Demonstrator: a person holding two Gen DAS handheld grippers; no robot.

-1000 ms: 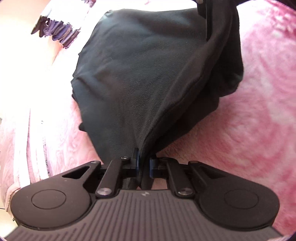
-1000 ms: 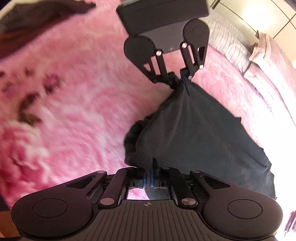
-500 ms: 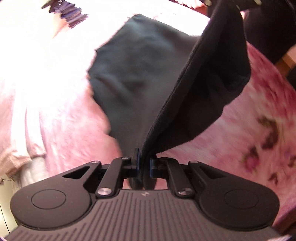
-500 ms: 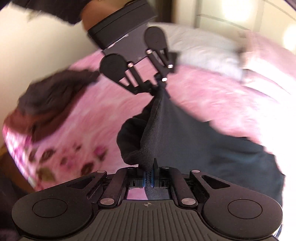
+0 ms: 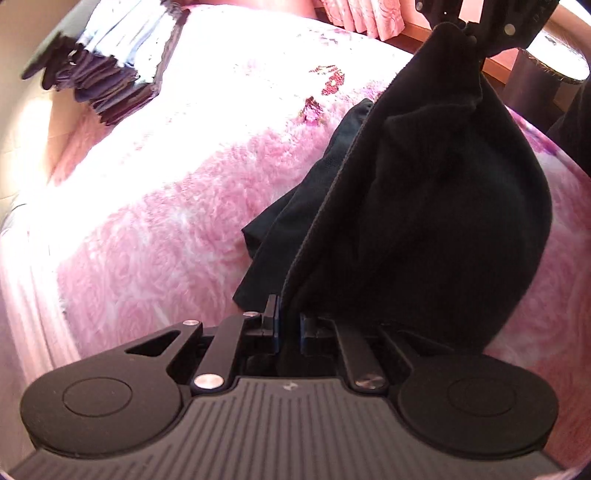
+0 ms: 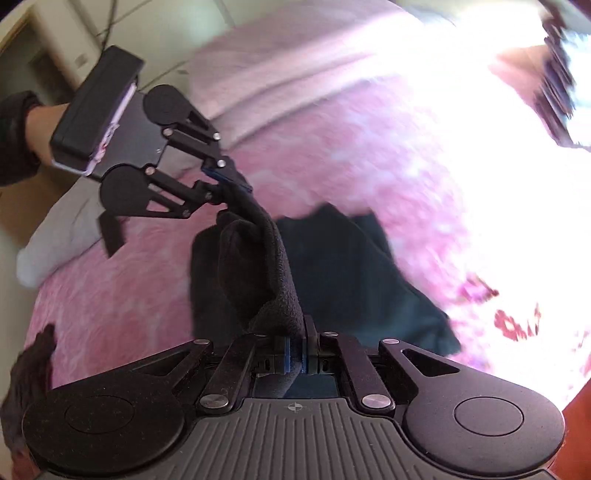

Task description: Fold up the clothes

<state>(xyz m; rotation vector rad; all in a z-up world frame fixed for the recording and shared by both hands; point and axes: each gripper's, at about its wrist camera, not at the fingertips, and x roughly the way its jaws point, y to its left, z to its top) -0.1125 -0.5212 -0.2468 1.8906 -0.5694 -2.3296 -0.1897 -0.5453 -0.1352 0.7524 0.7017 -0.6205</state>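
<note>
A black fleece garment (image 5: 436,206) hangs between my two grippers above a pink fluffy bedspread (image 5: 166,229). My left gripper (image 5: 289,325) is shut on one edge of it. My right gripper (image 6: 294,347) is shut on another edge of the garment (image 6: 266,266). In the left wrist view the right gripper (image 5: 476,29) shows at the top right, clamped on the cloth. In the right wrist view the left gripper (image 6: 225,184) shows at the upper left, also clamped on it. The lower part of the garment (image 6: 351,273) lies on the bed.
A stack of folded dark clothes (image 5: 107,74) sits at the far left of the bed. A brown garment (image 6: 29,369) lies at the bed's left edge in the right wrist view. Pillows (image 6: 55,240) lie beyond. A wooden bed frame (image 5: 498,70) runs along the far side.
Both grippers have swung round with the garment held between them, lifting more of it off the bed. The folded stack has come into fuller view on the left.
</note>
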